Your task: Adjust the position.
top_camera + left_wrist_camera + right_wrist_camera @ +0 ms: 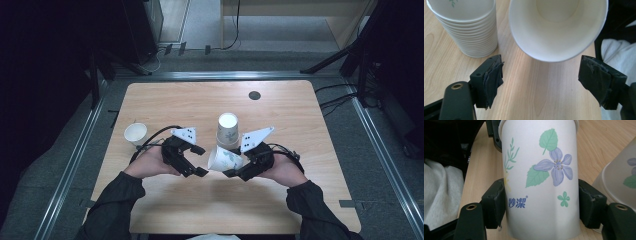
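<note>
My right gripper (234, 163) is shut on a white paper cup (225, 159) that lies on its side, mouth towards the left gripper. In the right gripper view the cup (540, 182) has a purple flower, green leaves and blue lettering, and both pads press its walls at the gripper (541, 202). My left gripper (201, 161) stands open just left of the cup's mouth. In the left gripper view the open mouth (556, 27) hangs ahead of the wide-apart jaws of the gripper (540, 75), touching neither pad. A stack of cups (227, 130) stands upside down just behind.
A single upright cup (135, 133) stands at the table's left. A small dark disc (254, 95) sits near the wooden table's (300, 125) far edge. The stack (466, 27) is close to the left jaw; it also shows as the stack (621, 177) beside the right gripper.
</note>
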`<state>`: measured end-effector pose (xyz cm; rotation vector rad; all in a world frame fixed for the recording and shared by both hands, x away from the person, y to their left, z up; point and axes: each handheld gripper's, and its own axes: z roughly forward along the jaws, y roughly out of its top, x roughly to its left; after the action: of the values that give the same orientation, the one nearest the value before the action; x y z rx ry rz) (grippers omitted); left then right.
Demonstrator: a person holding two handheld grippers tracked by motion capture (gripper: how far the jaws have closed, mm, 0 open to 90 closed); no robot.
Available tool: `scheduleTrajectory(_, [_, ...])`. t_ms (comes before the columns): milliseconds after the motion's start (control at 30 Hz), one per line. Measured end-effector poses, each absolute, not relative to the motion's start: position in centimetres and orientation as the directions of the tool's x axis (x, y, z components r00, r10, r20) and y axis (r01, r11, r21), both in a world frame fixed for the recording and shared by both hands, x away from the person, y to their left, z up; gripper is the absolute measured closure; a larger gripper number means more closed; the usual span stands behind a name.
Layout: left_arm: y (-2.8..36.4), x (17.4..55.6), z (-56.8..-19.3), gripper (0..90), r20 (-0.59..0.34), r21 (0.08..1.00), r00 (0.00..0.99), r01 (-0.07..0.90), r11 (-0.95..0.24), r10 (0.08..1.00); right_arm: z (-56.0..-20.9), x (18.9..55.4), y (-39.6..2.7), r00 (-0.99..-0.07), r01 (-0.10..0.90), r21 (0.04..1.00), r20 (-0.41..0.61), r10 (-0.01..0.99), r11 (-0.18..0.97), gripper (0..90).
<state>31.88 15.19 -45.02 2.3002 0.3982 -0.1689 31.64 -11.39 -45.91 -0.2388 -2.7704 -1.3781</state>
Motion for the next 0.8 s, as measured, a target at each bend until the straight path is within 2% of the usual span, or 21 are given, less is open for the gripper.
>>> scheduleTrajectory(133, [15.1, 31.8, -45.6, 21.1, -0.27, 0.706, 0.934, 0.356, -0.613, 0.232, -46.1, 31.6, -11.2, -0.988, 0.153, 0.787, 0.109, 0.11, 0.597, 33.2])
scheduleTrajectory(800, [14.1, 31.5, -45.9, 21.4, -0.26, 0.746, 0.948, 0.318, -0.585, 0.184, -46.6, 31.4, -10.4, -0.986, 0.163, 0.775, 0.137, 0.09, 0.611, 33.2])
